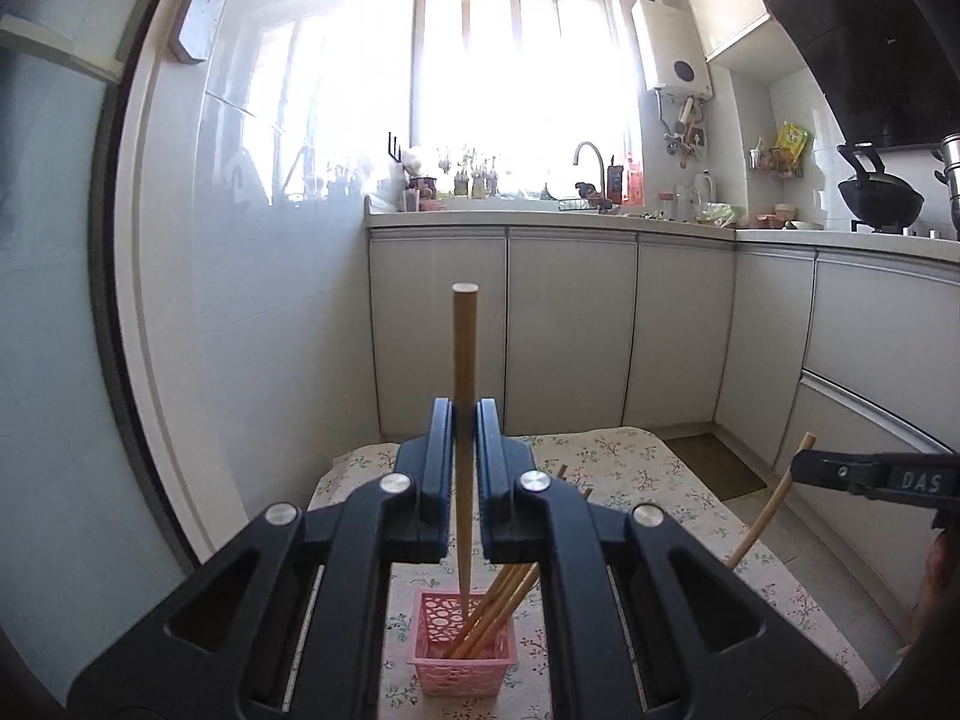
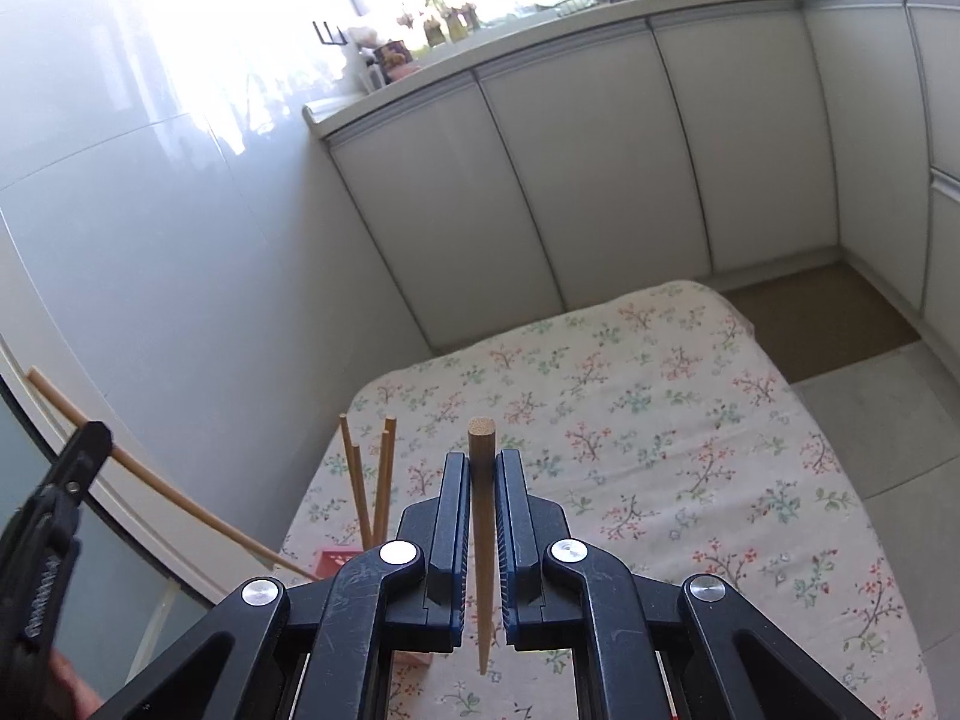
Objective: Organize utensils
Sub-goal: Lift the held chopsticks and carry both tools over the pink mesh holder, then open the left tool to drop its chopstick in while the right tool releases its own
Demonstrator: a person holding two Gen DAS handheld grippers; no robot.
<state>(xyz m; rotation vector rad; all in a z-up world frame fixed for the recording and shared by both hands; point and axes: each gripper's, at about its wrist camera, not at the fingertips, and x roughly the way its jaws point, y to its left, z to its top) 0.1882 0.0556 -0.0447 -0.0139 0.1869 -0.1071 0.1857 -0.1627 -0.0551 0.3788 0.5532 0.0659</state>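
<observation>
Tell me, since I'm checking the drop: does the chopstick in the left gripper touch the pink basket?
Cannot tell. In the left wrist view, the wooden chopstick in the left gripper has its tip overlapping the pink perforated plastic basket, but no gap or contact shows.

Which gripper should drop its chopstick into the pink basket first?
Left, probably. The left gripper holds its chopstick tip-down just above the pink basket; the right gripper holds its own over the tablecloth beside it.

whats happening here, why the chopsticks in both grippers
A person is sorting chopsticks into a pink basket on a floral-clothed table. The left hand-held gripper is shut on one chopstick, its tip above the basket. The right hand-held gripper is shut on another chopstick. Several chopsticks already lean in the basket.
</observation>
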